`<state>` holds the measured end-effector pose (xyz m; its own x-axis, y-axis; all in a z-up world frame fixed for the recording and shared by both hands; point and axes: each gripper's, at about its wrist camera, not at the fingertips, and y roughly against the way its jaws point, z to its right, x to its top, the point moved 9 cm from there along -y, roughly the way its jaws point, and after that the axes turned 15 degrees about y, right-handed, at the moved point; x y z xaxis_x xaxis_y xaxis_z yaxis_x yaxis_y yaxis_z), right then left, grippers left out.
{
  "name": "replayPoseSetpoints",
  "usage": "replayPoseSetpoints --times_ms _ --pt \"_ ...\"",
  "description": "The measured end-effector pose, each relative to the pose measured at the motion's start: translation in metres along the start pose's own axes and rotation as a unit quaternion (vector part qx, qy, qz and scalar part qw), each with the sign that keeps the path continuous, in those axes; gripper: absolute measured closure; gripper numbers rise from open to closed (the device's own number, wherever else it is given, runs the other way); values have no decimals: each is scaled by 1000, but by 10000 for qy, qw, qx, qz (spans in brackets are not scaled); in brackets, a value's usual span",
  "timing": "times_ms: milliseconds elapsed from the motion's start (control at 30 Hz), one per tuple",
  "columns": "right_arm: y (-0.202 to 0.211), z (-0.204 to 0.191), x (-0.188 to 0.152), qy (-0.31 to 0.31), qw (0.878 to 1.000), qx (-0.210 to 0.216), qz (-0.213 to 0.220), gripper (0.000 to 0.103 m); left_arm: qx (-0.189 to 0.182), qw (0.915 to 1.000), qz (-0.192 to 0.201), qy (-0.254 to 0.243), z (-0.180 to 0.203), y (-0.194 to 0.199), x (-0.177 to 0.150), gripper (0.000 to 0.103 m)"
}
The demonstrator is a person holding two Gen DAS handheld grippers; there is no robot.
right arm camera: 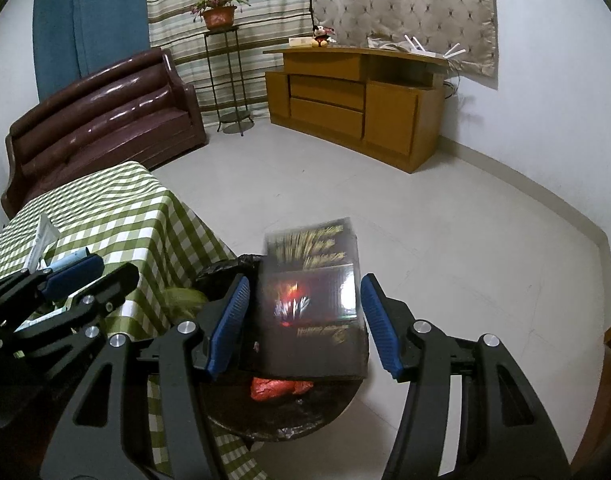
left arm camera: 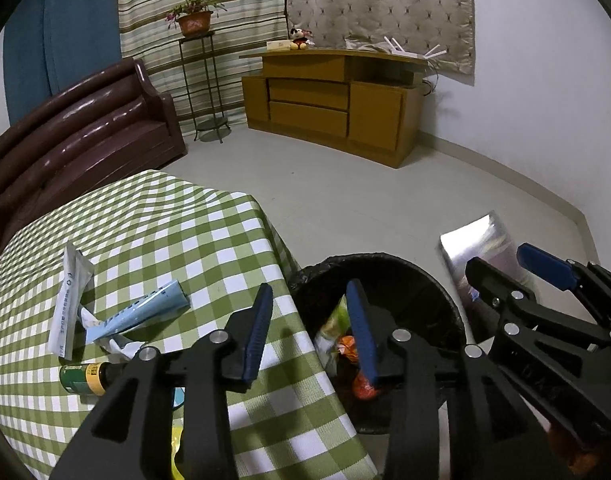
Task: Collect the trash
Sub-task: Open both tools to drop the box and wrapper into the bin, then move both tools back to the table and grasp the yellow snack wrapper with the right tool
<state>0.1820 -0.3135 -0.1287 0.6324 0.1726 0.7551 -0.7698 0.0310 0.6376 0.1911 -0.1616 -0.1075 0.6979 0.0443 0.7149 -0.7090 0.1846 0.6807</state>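
Two grippers over the bin

Right gripper (right arm camera: 303, 324) spread wide above the black-lined trash bin (right arm camera: 233, 412); a dark foil packet (right arm camera: 313, 304) sits between its fingers, touching neither, apparently loose, motion-blurred. Gold print on it unreadable.
Left gripper (left arm camera: 309, 334) released, empty, straddling table edge and bin rim.
Left of it, on the checked tablecloth (left arm camera: 153, 220): light-blue tube (left arm camera: 145, 310), white sachet (left arm camera: 67, 300), green-labelled bottle (left arm camera: 83, 378). Lettering too small to read.

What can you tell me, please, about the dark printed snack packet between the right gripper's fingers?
The dark printed snack packet is flat, glossy and motion-blurred, with gold lettering and a red-orange picture. Its back looks silver from the left wrist view. It hangs between the open blue pads of the right gripper, apparently touching neither, directly above the black-lined bin.
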Motion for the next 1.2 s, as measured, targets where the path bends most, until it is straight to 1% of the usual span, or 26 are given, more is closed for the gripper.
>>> replayPoseSetpoints --times_ms 267,400,467,500,533,700,867,1000,1200 --pt "2 3 0 -63 10000 -48 -7 45 2 10000 18 38 -3 1 -1 56" --pt "5 4 -2 -91 9999 -56 -18 45 7 10000 38 70 -3 3 0 55" --pt "7 3 -2 -87 9999 -54 -33 44 9 9999 42 97 -5 6 0 52" --pt "9 2 -2 -88 9999 -56 -35 40 7 9999 45 114 -6 8 1 52" --pt "10 1 -3 -90 9999 -57 -26 39 2 9999 51 136 -7 10 1 51" --pt "21 -9 -5 -35 10000 -39 -27 38 28 9997 110 193 -17 26 0 48" --pt "30 -22 -9 20 10000 40 -50 37 104 9992 136 352 -36 44 -1 47" --pt "37 -37 -10 77 9999 134 -65 37 233 9985 177 467 -56 57 -2 47" --pt "50 -64 -9 213 9993 304 -36 37 523 9958 236 713 -101 80 -10 46"
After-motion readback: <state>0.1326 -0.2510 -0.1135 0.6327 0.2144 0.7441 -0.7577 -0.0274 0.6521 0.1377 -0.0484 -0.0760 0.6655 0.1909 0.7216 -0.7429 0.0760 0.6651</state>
